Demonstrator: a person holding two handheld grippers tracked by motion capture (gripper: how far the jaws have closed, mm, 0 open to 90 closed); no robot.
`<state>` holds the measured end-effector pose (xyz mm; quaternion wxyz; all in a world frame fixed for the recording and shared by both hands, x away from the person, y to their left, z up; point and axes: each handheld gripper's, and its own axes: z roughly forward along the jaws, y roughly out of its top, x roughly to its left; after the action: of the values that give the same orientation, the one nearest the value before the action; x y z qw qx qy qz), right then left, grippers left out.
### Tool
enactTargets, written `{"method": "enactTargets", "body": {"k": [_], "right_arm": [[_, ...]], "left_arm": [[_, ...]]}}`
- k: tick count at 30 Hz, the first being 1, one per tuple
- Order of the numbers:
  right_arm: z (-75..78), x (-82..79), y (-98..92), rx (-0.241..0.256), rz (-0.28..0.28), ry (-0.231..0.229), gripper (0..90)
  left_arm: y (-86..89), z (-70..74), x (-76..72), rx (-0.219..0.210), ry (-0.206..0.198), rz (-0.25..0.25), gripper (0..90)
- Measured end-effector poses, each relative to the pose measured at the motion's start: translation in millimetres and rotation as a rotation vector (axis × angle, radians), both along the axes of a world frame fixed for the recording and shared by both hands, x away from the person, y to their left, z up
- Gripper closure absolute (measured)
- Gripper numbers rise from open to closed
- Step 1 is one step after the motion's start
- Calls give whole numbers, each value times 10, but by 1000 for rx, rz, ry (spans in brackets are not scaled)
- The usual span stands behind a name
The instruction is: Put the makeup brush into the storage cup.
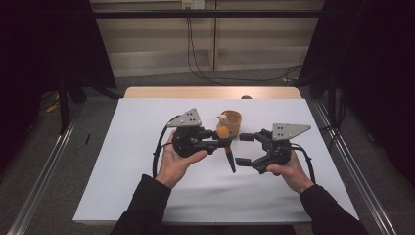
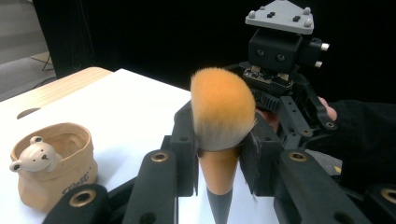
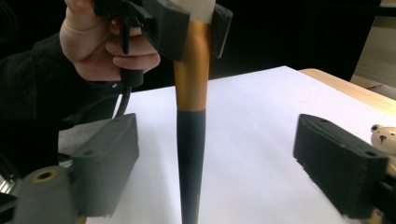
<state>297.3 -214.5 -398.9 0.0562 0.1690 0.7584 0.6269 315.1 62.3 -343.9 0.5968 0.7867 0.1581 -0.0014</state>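
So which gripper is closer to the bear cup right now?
Left. The left gripper, shut on the makeup brush, sits just in front of the bear cup; the right gripper, open, is off to the cup's right and nearer the person.

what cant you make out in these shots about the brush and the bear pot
- Brush: in the left gripper view the handle tip is cut off by the bottom edge; in the right gripper view the bristles are cut off by the top edge.
- Left hand-held gripper: its pads hide the ferrule.
- Bear pot: the lettering is too small to read; its inside is in shadow.
- Right hand-held gripper: open; whether the handle touches the table is cut off.
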Motion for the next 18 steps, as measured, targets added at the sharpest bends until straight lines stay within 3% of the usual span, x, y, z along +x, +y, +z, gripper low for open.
{"method": "enactTargets", "body": {"k": [5,11,15,18], "right_arm": [[19,-20,18,2,5,-15,138],[10,5,22,-5,43,-4,284],[6,34,3,12,64,9,332],[3,41,4,-11,82,10,416]], "left_arm": [[-10,-7,-2,5,-2,-1,691],[-39,-16,-11,27,-3,-10,691],[-60,-28,-14,24,-3,-16,691],[-77,-34,-19,25,-1,-14,692]]}}
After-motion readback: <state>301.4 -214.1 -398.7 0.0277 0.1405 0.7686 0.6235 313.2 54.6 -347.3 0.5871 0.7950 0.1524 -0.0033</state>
